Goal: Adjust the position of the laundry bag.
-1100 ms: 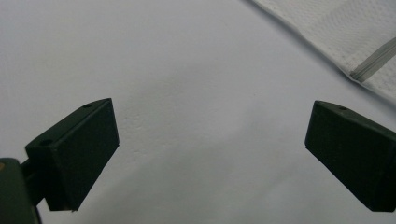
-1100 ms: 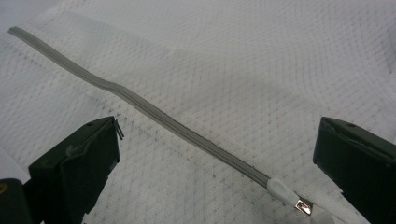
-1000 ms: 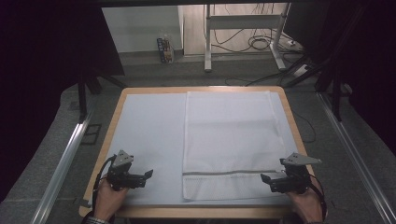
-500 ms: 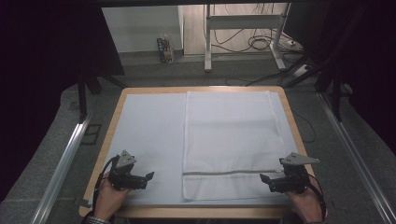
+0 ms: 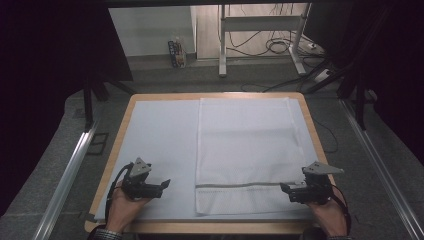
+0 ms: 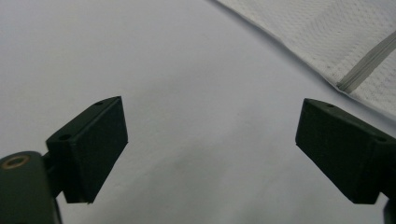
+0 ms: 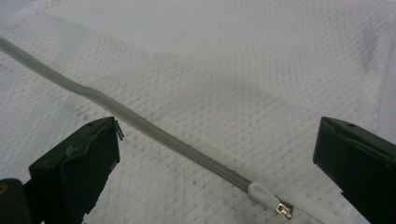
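White mesh laundry bag (image 5: 247, 150) lies flat on the right half of the table (image 5: 120, 130), which is covered w/ a pale sheet (image 5: 160, 145); the bag's far edge sits near the table's far edge, its near edge close to the person's side. A grey zipper (image 5: 240, 185) runs across the bag near that near edge. Left gripper (image 5: 162, 185) is held low over bare sheet at the near left, pointing toward the bag's near-left corner but well short of it — jaws spread wide and have just been closing a little, nothing between them. In the left gripper view the two black jaws frame plain sheet, w/ the bag's edge (image 6: 327, 42) and the zipper end (image 6: 366, 67) at the upper right, apart from both jaws. Right gripper (image 5: 286, 190) sits at the bag's near-right edge, pointing left along the zipper line; jaws spread, not pinching anything. In the right gripper view the zipper (image 7: 140, 123) runs diagonally betw. the jaws over the mesh, and its pull (image 7: 271, 200) — pale tab w/ a small metal end — lies low in the gap, touching neither jaw. Both hands (image 5: 122, 207) grip the tools from the near edge.
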A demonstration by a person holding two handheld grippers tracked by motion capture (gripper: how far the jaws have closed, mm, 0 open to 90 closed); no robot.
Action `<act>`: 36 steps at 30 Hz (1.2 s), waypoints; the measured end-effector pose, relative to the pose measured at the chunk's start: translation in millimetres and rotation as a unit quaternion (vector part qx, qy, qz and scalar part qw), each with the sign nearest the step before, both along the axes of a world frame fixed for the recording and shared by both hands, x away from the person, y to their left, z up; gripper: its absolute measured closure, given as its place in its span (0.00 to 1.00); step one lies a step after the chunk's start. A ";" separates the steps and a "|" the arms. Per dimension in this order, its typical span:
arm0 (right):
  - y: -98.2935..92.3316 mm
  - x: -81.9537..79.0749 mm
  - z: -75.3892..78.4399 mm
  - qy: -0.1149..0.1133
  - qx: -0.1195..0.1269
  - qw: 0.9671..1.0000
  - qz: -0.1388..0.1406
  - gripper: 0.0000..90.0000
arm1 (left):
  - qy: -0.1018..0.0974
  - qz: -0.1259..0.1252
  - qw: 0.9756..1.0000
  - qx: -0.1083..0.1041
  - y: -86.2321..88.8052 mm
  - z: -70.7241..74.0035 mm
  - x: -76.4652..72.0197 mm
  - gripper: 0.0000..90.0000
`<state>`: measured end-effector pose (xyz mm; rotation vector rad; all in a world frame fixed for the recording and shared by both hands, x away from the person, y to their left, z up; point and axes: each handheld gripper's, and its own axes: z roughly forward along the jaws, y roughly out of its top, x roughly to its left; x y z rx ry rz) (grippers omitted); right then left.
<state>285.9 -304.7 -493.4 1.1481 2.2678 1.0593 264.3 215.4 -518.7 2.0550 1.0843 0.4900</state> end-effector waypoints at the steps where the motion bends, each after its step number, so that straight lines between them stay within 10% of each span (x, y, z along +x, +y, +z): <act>1: 0.2 0.7 0.0 -0.002 -0.002 1.000 -0.003 0.00 | 0.000 -0.003 1.000 0.002 -2.2 0.0 0.8 0.11; 11: 2.9 7.2 0.1 0.009 -0.014 0.999 -0.030 0.06 | 0.003 -0.038 0.999 0.018 -27.3 -2.8 12.6 0.15; 18: -15.2 14.1 6.2 0.023 0.028 0.998 -0.052 0.30 | 0.001 -0.063 0.998 0.024 -42.7 -4.4 22.3 0.26; 36: -43.0 35.2 -0.2 0.049 -0.025 0.990 -0.129 0.60 | 0.005 -0.075 0.997 0.000 -72.8 -6.5 52.4 0.50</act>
